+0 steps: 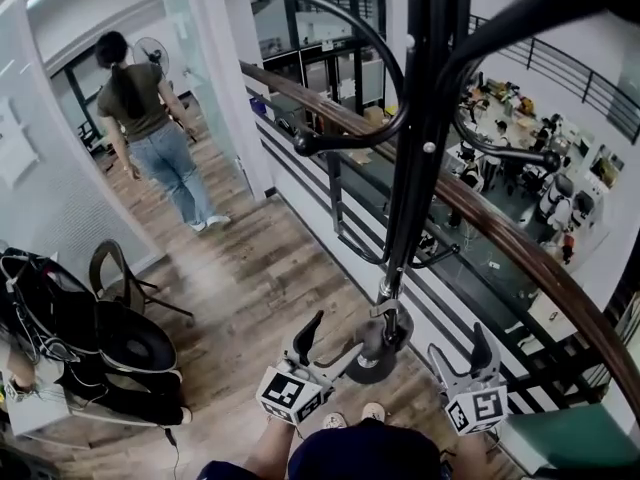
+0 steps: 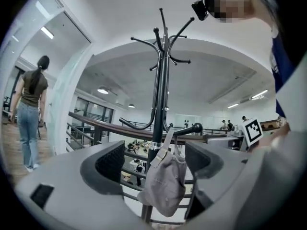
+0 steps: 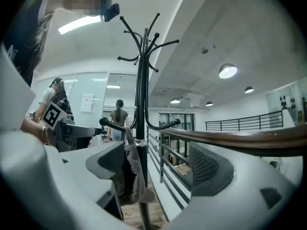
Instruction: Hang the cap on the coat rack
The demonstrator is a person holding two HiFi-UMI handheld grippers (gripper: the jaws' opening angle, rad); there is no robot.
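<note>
A grey cap (image 2: 163,181) hangs by its back strap from a low, ball-tipped hook (image 2: 195,128) of the black coat rack (image 2: 162,75). In the head view the cap (image 1: 382,343) sits low against the rack's pole (image 1: 425,118). My left gripper (image 1: 330,343) is open just left of the cap. In the left gripper view the gripper (image 2: 156,161) frames the cap without touching it. My right gripper (image 1: 458,350) is open to the right of the pole. In the right gripper view the gripper (image 3: 158,164) is empty, and its left jaw partly hides the cap (image 3: 130,174).
A wooden handrail over a black railing (image 1: 480,213) runs right behind the rack, with an office floor below. A person (image 1: 150,128) walks away at the far left. A chair with dark bags (image 1: 120,338) stands at the left. A teal seat (image 1: 570,438) is at the lower right.
</note>
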